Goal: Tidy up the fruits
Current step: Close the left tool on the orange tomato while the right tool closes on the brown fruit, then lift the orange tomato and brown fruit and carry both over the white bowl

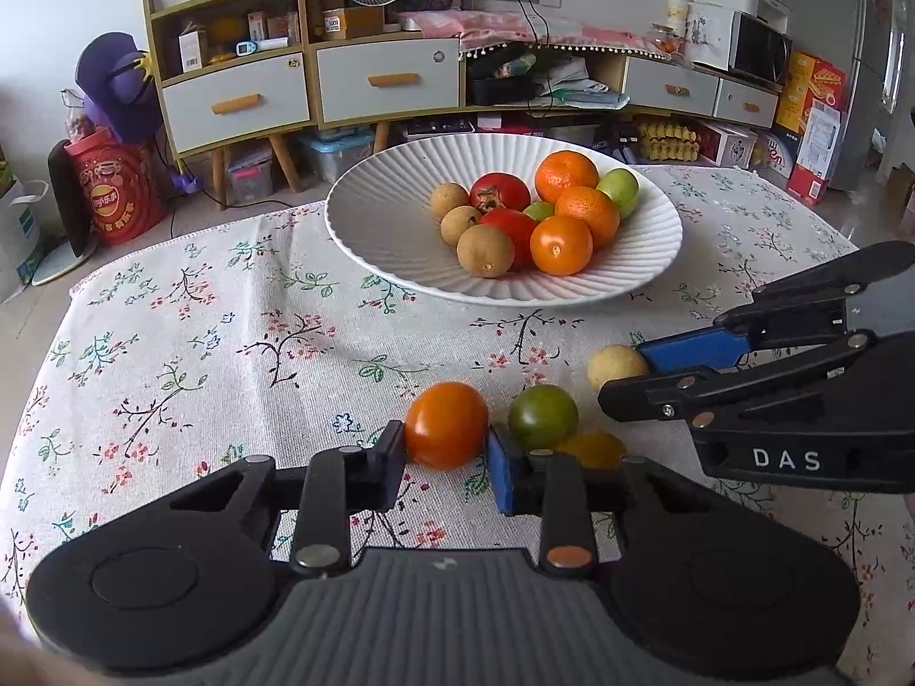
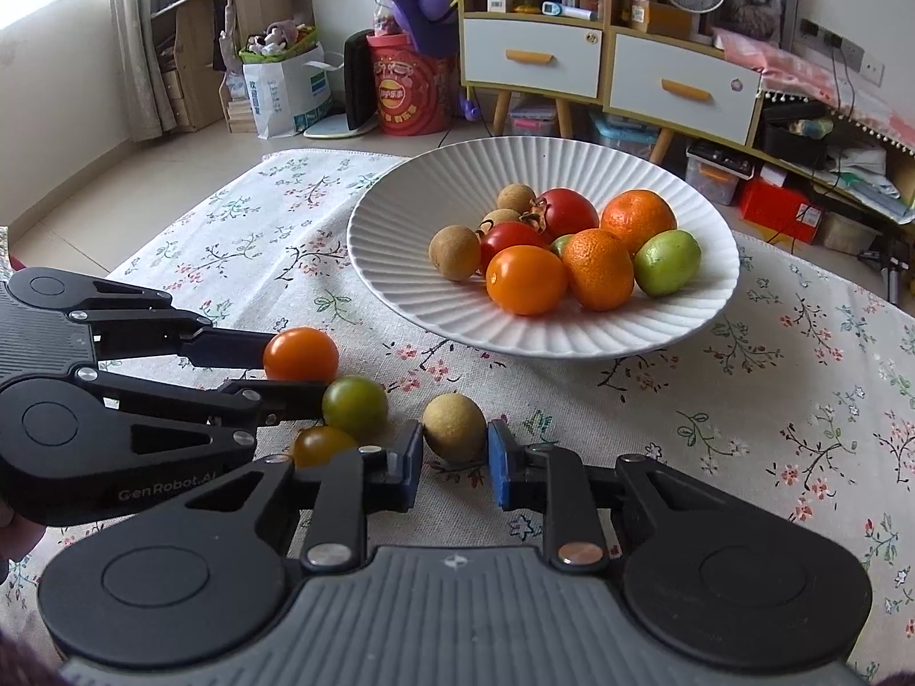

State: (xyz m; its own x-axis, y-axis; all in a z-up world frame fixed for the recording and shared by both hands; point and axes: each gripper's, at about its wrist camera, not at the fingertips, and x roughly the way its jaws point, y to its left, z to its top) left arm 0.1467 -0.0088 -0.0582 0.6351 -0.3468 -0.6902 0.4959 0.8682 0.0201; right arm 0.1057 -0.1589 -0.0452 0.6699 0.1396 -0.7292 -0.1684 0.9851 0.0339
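A white ribbed plate [image 1: 394, 251] [image 2: 400, 286] on the flowered cloth holds several fruits: oranges, red tomatoes, longans, green fruits. My left gripper [image 1: 446, 460] [image 2: 291, 369] is shut on an orange tomato [image 1: 446, 424] [image 2: 300, 354] resting on the cloth. My right gripper [image 2: 454, 457] [image 1: 620, 371] is shut on a tan longan [image 2: 454, 426] [image 1: 615, 365], also on the cloth. A green tomato [image 1: 543, 414] [image 2: 355, 406] and a yellow-orange tomato [image 1: 595, 449] [image 2: 317, 445] lie between the two grippers.
The cloth-covered table [image 1: 229, 343] [image 2: 772, 400] ends beyond the plate. Past the far edge stand drawer cabinets [image 1: 383, 80] [image 2: 680, 88], a red bucket [image 1: 117, 194] [image 2: 409, 91] and floor clutter.
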